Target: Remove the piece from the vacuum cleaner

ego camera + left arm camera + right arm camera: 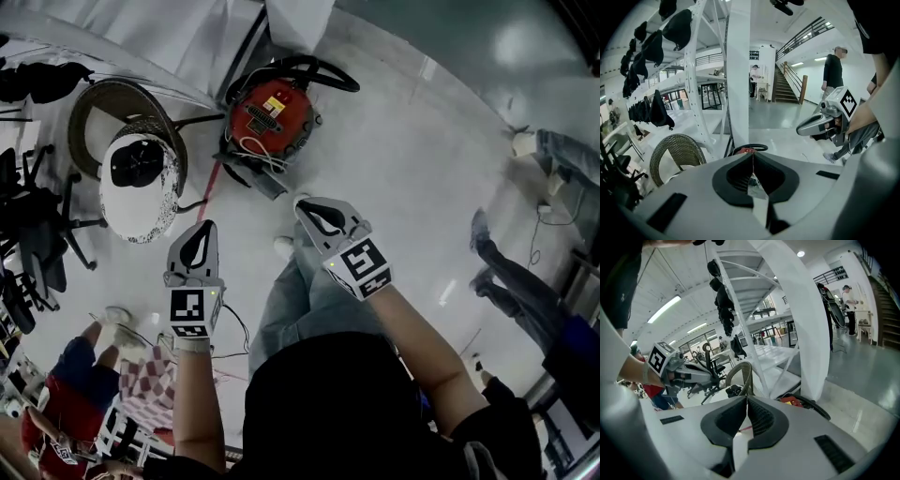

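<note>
Left gripper and right gripper were both pinched closed on nothing, held side by side on outstretched forearms, tips aimed at the red vacuum cleaner sitting on the floor well ahead, near a wicker chair. From each gripper's own view the closed jaws blocked nearly all of the cleaner, just a red sliver and a loop of black hose peeking over. Which part was the piece to come off couldn't be made out.

Wicker chair near white pillar; person standing beside staircase.
</note>
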### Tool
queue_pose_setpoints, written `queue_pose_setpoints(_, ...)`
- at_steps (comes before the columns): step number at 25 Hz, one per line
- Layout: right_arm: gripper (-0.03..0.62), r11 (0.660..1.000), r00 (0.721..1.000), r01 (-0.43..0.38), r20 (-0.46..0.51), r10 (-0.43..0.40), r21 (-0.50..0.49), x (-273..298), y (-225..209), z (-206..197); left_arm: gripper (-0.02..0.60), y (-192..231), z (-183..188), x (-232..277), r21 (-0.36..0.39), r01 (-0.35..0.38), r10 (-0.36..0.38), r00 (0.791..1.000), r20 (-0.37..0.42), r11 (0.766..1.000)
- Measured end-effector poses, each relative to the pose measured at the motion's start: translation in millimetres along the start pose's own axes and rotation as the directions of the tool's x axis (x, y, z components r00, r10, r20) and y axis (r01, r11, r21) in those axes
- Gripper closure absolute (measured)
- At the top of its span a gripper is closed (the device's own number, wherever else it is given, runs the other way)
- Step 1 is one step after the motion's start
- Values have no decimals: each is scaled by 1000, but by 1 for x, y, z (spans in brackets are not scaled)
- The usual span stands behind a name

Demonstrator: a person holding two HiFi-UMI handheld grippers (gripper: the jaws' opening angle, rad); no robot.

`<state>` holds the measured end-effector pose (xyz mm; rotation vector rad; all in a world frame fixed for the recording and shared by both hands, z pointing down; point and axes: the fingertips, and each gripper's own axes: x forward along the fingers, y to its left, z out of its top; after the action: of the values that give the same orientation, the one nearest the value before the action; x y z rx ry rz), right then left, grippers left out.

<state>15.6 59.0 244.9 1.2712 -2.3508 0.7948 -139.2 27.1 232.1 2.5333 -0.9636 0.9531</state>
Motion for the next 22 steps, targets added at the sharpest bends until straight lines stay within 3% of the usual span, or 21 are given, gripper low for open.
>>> queue_pose_setpoints(5, 563, 1000, 999, -12, -35, 13, 28, 30, -16, -28, 561, 6, -17, 38, 17, 16, -16, 1000, -13, 1000)
queue_pose_setpoints(22, 562, 992, 990, -21, -134, 38, 127, 143, -56, -141, 560, 17, -129, 168, 87, 119, -103, 980, -169, 989)
